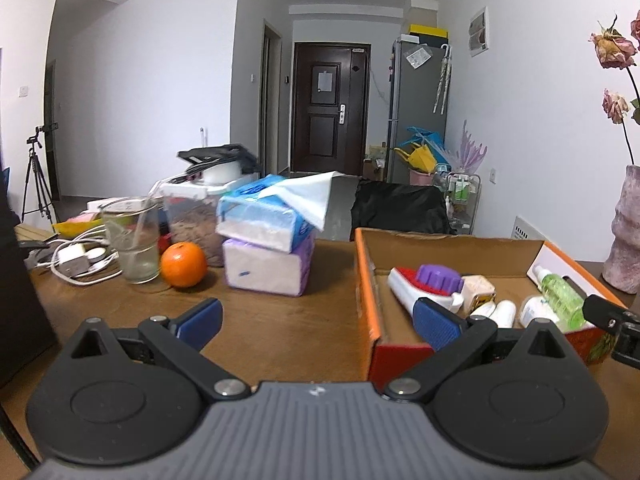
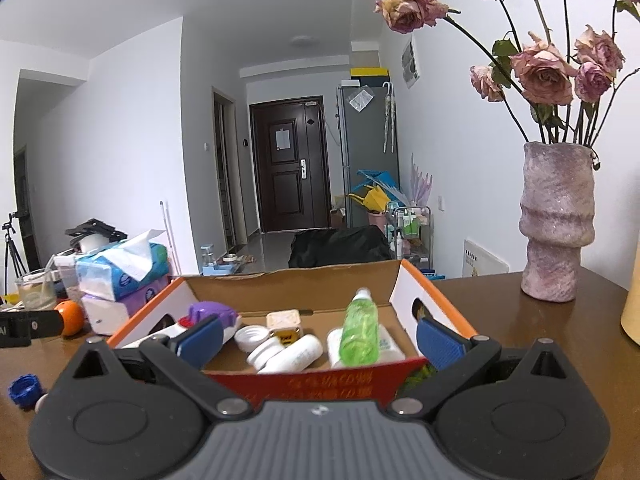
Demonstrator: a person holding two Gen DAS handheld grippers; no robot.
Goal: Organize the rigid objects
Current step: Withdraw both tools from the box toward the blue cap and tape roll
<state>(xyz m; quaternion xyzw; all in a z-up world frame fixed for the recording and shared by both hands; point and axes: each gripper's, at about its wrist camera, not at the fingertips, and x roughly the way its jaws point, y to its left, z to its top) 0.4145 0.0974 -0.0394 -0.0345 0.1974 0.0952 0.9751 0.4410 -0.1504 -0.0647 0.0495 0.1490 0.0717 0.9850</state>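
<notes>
- Cardboard box (image 2: 414, 280), orange-rimmed with a red front, is set open-topped on the brown table (image 1: 260, 320); small items are held inside it.
- Green bottle (image 2: 360, 330) is seen lying in the box, cap pointed toward the far wall, resting over a white bottle (image 2: 386, 344).
- Two white tubes (image 2: 288, 354) are laid near the box's front wall, just left of the green bottle; a white cap (image 2: 252, 336) lies just behind them.
- Small cream jar (image 2: 284, 322) is placed mid-box, behind the tubes.
- Purple-and-white brush (image 1: 428, 282) with a red part is laid at the box's left side, partly hidden by a finger in the right wrist view.
- Left gripper (image 1: 320, 320) is held spread wide with nothing between its blue pads (image 1: 200, 322); it is positioned over the table at the box's left front corner, the right pad seen in front of the box interior.
- Right gripper (image 2: 320, 338) is likewise spread wide and empty, held at the box's front wall, fingers seen roughly at either side of the box.
- Orange (image 1: 184, 264) is seen on the table left of the box, beside a glass (image 1: 130, 246) with a straw.
- Two tissue packs (image 1: 268, 248) are stacked between orange and box, a tissue sticking out on top.
- Blue cap (image 2: 26, 390) lies on the table, near left of the box, well apart from it.
- Pink vase (image 2: 556, 224) with dried roses is stood on the table right of the box.
- White cables and a charger (image 1: 74, 260) are piled at far left.
</notes>
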